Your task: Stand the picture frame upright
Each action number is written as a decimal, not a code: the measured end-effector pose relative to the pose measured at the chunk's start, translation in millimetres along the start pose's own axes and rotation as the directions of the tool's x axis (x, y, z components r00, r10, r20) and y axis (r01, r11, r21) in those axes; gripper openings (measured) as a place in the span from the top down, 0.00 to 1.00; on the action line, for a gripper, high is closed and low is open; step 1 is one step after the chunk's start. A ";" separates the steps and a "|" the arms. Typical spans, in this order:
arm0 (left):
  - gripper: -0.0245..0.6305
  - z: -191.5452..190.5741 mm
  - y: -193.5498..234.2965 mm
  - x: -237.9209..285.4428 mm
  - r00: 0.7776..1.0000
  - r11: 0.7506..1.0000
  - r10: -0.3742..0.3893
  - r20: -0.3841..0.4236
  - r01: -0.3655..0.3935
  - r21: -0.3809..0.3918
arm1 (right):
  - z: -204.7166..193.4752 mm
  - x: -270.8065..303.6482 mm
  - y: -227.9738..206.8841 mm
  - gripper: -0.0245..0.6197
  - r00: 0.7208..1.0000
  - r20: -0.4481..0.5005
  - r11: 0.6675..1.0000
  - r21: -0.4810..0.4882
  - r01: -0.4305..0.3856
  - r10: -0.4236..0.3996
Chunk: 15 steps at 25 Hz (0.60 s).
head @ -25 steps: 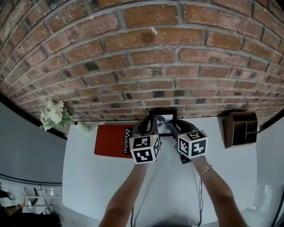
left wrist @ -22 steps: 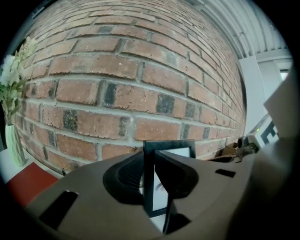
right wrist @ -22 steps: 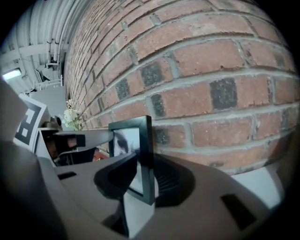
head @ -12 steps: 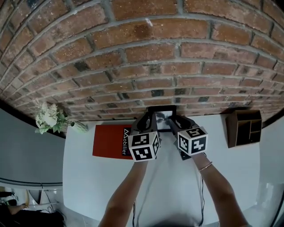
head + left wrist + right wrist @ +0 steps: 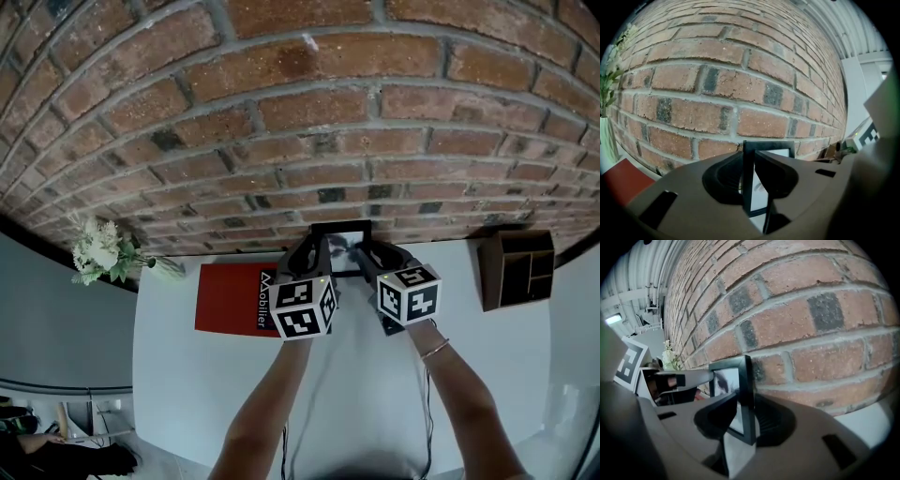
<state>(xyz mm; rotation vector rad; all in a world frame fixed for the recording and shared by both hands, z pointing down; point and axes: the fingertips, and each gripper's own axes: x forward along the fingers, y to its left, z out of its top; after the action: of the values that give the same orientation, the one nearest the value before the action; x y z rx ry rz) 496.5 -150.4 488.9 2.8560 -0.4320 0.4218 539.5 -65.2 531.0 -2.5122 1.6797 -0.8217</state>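
Now picture frame [image 5: 343,235] upright, near brick wall [image 5: 300,141]; left gripper [image 5: 317,255] clamped on its left edge, right gripper [image 5: 368,255] clamped on right edge.

- One black picture frame [image 5: 342,232].
- Two grippers: one left gripper [image 5: 316,251] and one right gripper [image 5: 368,255], each with one marker cube, so two cubes.
- Two bare forearms, with one bracelet [image 5: 433,354] on the right wrist.
- One red book [image 5: 228,298].
- One bunch of white flowers [image 5: 101,251].
- One wooden organiser [image 5: 514,270].
- One white table [image 5: 187,375].
- One brick wall [image 5: 300,112].
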 end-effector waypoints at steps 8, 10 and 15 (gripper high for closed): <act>0.82 0.2 -1.7 -5.8 1.000 1.000 0.000 -0.002 0.000 -0.012 | 1.3 -8.8 -0.7 0.79 1.000 0.028 0.999 0.035 -0.007 0.006; 0.82 0.6 -1.9 -10.4 1.000 1.000 0.006 0.000 -0.006 -0.012 | 0.4 -13.5 -0.1 0.79 1.000 0.025 1.000 0.024 0.003 -0.004; 0.83 0.5 -4.7 -24.0 1.000 1.000 -0.003 -0.008 0.003 -0.015 | -0.3 -28.3 4.8 0.79 0.999 0.016 0.999 -0.013 0.033 -0.033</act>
<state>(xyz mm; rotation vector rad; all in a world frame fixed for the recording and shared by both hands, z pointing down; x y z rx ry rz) 476.1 -140.1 480.1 2.8394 -0.4281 0.4273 527.1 -42.7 518.1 -2.5549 1.6494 -0.7928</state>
